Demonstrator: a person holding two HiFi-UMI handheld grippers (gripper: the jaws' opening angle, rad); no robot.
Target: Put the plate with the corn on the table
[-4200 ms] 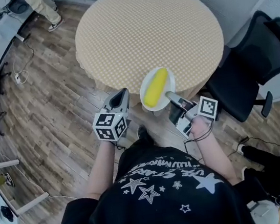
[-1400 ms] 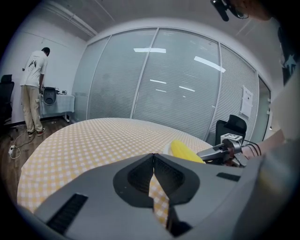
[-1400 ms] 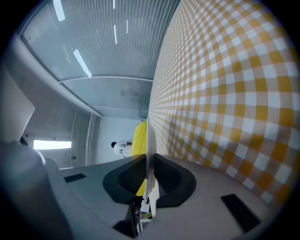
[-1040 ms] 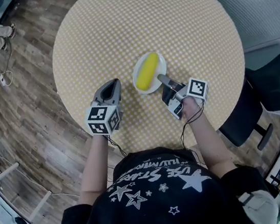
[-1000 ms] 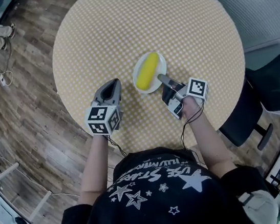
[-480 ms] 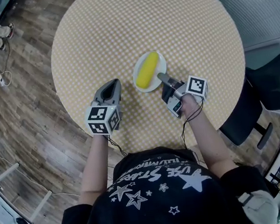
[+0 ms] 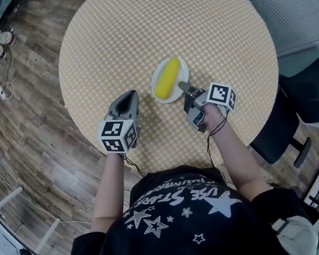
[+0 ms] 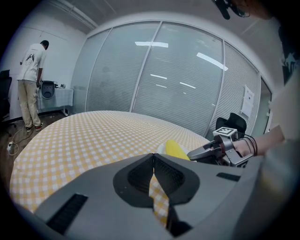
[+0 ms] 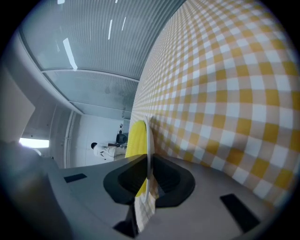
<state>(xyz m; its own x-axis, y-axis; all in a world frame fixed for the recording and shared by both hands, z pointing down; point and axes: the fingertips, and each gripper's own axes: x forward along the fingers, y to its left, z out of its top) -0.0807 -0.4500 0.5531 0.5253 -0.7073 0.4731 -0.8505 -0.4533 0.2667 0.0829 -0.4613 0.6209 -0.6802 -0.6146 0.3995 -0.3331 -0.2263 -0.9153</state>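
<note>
Pinches the near rim of the plate [image 7: 182, 70] between the jaws of the right gripper [image 7: 184, 85], drawn narrow onto the thin white edge. Carries the corn [image 7: 167, 79] lengthwise on that plate, just beyond the jaw tips and pointing away from them. Sits low over the checked cloth of the table [image 7: 133, 27], well inside its near edge; cannot tell whether plate and cloth touch. Differs plainly from four seconds back: then held out past the table's near edge, above the wooden floor [image 7: 39, 111]; now brought in over the tabletop. Differs little from half a second back: only a slight turn of the right gripper. Holds the left gripper [image 7: 127, 98] beside the plate and apart from it, jaws pressed together at the tips on nothing, with only cloth showing beneath them, as before.
</note>
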